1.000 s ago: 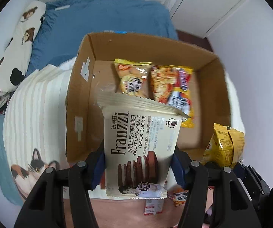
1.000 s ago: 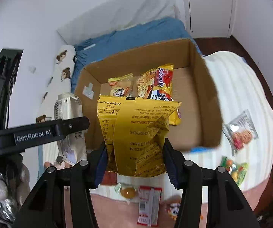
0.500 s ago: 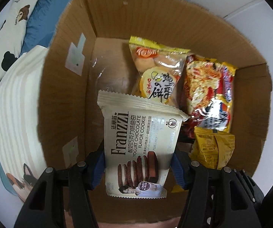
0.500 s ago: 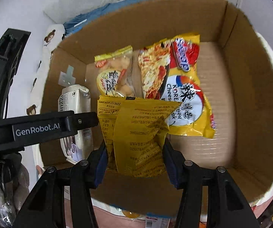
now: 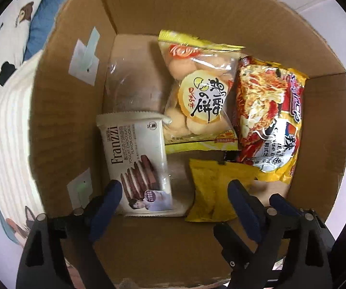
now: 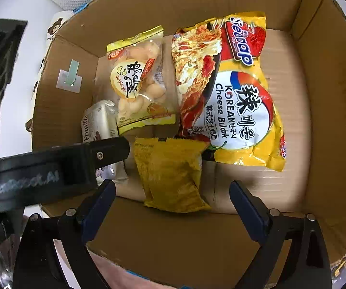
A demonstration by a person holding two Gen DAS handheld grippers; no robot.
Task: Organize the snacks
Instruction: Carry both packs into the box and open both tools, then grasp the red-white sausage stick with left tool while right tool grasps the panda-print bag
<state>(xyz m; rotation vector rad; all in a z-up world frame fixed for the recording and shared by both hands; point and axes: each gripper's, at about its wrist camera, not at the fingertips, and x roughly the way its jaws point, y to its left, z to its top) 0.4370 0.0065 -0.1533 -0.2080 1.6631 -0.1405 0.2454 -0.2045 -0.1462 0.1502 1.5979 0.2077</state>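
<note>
Left gripper (image 5: pixel 173 190): pointing steeply down into the box, jaws opening and spread wide. The cookie pack sits just past the left blue pad; whether that pad touches its edge can't be told, and nothing is clamped.
Right gripper (image 6: pixel 173 192): same deal, jaws opening, wide apart. The plain yellow bag lies in the gap between the fingers but neither pad touches it.
Cardboard box (image 5: pixel 197 12): fills nearly all of both views, flaps up, brown floor showing lower right in the right wrist view.
Franzzi cookie pack (image 5: pixel 139 166): cream coloured, lying flat at lower left of the box floor in the left wrist view, close to the left wall. In the right wrist view it is mostly hidden behind the other gripper's black arm.
Plain yellow bag (image 6: pixel 173 175): crinkled, lower centre of the floor, just right of the cookie pack, its upper right corner reaching the noodle pack's lower edge.
Round biscuit bag (image 5: pixel 197 96): clear with yellow trim, upper centre, its bottom left corner meeting the cookie pack's top right corner.
Cheese noodle pack (image 6: pixel 228 91): big red and yellow one, right of the biscuit bag, edges touching or overlapping, hard to say which.
Tape patches (image 5: pixel 85 57): stuck on the left inner wall.
Bed (image 5: pixel 7 120): striped cover and bear-print fabric visible outside the box at far left.
</note>
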